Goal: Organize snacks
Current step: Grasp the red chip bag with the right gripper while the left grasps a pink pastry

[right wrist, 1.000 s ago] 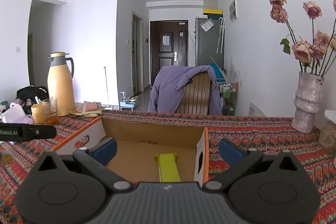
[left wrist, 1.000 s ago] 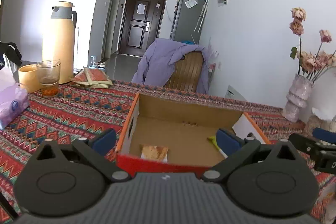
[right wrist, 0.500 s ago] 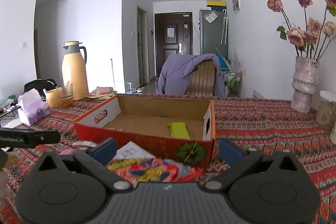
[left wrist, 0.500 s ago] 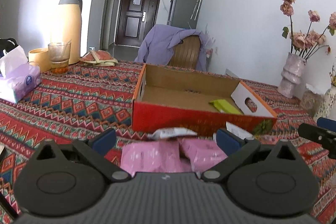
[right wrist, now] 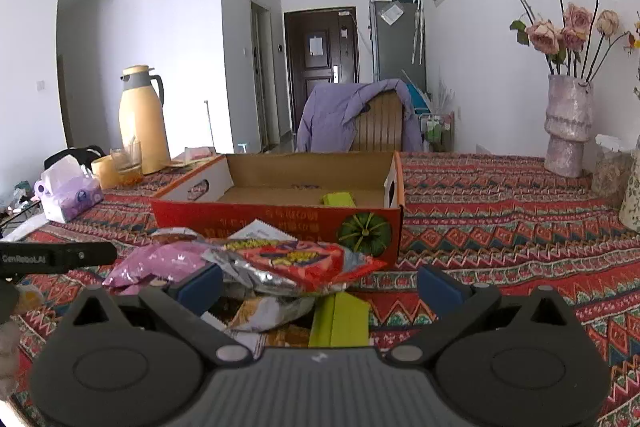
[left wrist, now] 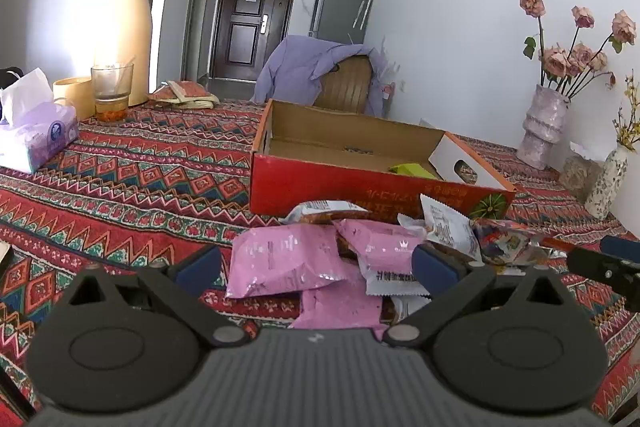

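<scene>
A shallow red cardboard box (left wrist: pixel 360 187) (right wrist: pixel 280 219) stands on the patterned tablecloth with a green packet (left wrist: pixel 412 169) (right wrist: pixel 340 199) inside. A pile of snack packets lies in front of it: pink packets (left wrist: pixel 284 259) (right wrist: pixel 160 263), a white packet (left wrist: pixel 444 227), a red and yellow packet (right wrist: pixel 296 259) and a green packet (right wrist: pixel 340 319). My left gripper (left wrist: pixel 316 267) is open and empty, just above the pink packets. My right gripper (right wrist: pixel 320 283) is open and empty, over the red packet.
A tissue box (left wrist: pixel 36 135) (right wrist: pixel 68 195), a glass (left wrist: pixel 112 91), a cup and a tall yellow thermos (left wrist: pixel 128 35) (right wrist: pixel 142 119) stand at the far left. A vase of dried roses (left wrist: pixel 544 131) (right wrist: pixel 568 131) stands at the right. A chair with a purple jacket (left wrist: pixel 320 67) is behind the table.
Both grippers have pulled back from over the box towards the near side of the table and lowered. The pile of snack packets has come into view beneath them.
</scene>
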`<act>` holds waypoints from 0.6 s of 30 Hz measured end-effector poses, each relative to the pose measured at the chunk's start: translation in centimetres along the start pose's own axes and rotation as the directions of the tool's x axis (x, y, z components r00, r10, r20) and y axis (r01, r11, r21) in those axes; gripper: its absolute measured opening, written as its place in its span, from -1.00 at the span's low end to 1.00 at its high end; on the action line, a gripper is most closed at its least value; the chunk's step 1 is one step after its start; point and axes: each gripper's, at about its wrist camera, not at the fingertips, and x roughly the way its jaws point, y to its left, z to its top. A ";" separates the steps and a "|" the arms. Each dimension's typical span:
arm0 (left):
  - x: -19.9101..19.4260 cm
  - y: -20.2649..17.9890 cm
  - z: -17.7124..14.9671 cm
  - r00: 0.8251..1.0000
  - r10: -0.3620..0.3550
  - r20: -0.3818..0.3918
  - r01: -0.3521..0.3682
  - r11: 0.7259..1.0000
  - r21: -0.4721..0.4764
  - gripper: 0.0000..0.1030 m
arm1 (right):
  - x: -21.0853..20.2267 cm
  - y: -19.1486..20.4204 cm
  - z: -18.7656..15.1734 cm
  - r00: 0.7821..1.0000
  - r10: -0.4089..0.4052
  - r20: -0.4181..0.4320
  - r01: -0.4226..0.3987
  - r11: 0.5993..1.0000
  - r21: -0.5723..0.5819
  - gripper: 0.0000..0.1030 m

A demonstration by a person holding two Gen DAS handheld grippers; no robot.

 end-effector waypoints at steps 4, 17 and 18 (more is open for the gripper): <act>0.1 -0.1 -0.2 1.000 0.000 -0.009 0.000 1.000 0.001 1.00 | 0.7 0.5 0.0 1.000 0.007 -0.014 -0.007 1.000 -0.005 1.00; 0.5 0.7 -0.3 1.000 0.004 -0.025 -0.004 1.000 -0.012 1.00 | 6.9 3.2 1.1 0.995 -0.021 -0.095 0.018 0.999 -0.033 1.00; 0.5 0.9 -0.3 1.000 0.003 -0.028 -0.004 1.000 -0.016 1.00 | 7.3 3.2 1.2 0.995 -0.029 -0.098 0.026 0.999 -0.030 1.00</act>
